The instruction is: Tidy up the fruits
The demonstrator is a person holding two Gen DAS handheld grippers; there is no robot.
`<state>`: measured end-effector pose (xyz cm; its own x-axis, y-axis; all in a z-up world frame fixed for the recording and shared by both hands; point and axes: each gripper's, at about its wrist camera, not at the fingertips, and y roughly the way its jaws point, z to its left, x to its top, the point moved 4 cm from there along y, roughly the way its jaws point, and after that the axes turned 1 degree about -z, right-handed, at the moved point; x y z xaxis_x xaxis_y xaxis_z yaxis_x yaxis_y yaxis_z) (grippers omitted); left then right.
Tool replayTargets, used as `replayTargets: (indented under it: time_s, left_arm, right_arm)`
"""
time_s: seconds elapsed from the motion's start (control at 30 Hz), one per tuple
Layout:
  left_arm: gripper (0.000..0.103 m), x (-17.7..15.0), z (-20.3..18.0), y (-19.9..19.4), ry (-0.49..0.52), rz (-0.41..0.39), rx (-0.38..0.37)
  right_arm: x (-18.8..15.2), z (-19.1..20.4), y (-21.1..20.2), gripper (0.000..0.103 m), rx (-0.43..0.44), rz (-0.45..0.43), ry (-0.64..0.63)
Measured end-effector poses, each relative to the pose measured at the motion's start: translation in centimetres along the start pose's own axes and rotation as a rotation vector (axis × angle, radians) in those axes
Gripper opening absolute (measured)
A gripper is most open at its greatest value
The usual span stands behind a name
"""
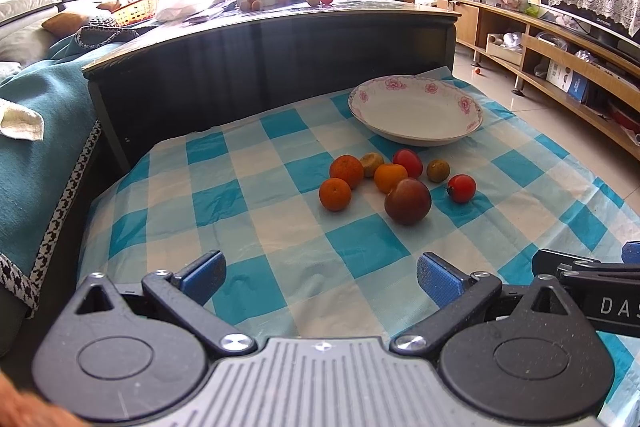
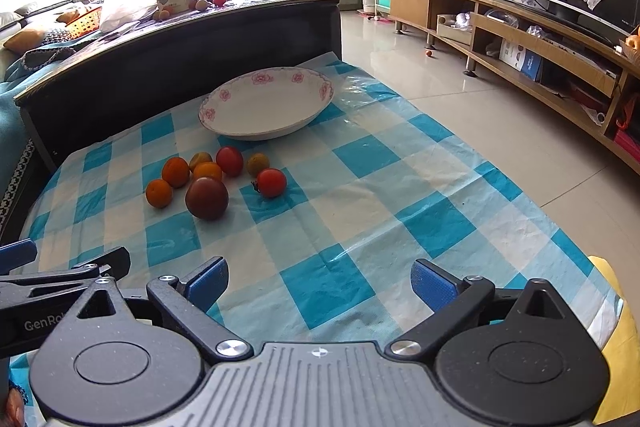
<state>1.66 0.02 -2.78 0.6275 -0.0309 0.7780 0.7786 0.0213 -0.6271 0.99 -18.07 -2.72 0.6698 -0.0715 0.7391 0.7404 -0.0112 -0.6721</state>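
Low counter (image 1: 248, 195) covered by a blue-and-white checked cloth (image 1: 360, 247). Its far edge abuts a dark cabinet (image 1: 260, 67); its right edge borders bare tiled floor (image 2: 460, 99), with a long wooden shelf unit (image 2: 540, 47) beyond. Open cloth lies between the fruit and both hand-held grippers, and more lies to the right of the fruit in the right wrist view.

A shallow white dish (image 1: 416, 109) with a pink floral rim stands near the far right part of the cloth; nothing lies in it.

The fruit forms a loose cluster on the cloth just in front of the dish, none touching it: a dark red plum-like fruit (image 1: 407, 201) nearest the cameras, three small oranges (image 1: 335, 194) (image 1: 346, 171) (image 1: 390, 177), two red tomatoes (image 1: 461, 188) (image 1: 407, 163) and two dull yellow-green fruits (image 1: 438, 171) (image 1: 372, 164).

Left hand-held gripper (image 1: 320, 277): blue pads spread wide, nothing between them, low over the near cloth, fruit ahead and slightly right. Right hand-held gripper (image 2: 319, 283): likewise spread and empty, fruit ahead and to its left. The two sit side by side, well apart from the fruit.
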Motion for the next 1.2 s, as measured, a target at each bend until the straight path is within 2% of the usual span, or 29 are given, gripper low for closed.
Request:
replayTargets:
  time_s: [0.67,0.97,1.2]
  left_arm:
    - [0.103,0.0,0.1,0.0,0.009,-0.003,0.01]
    - [0.103,0.2,0.1,-0.4,0.023,-0.015,0.031]
    - [0.103,1.9,0.4,-0.9,0.051,-0.049,0.065]
  right_arm:
    - [-0.2,0.2,0.0,0.093,0.005,0.002,0.002]
    - [-0.1,0.4,0.1,0.09,0.033,0.013,0.005]
    - [1.2,0.7,-0.1,0.087,0.083,0.019,0.022]
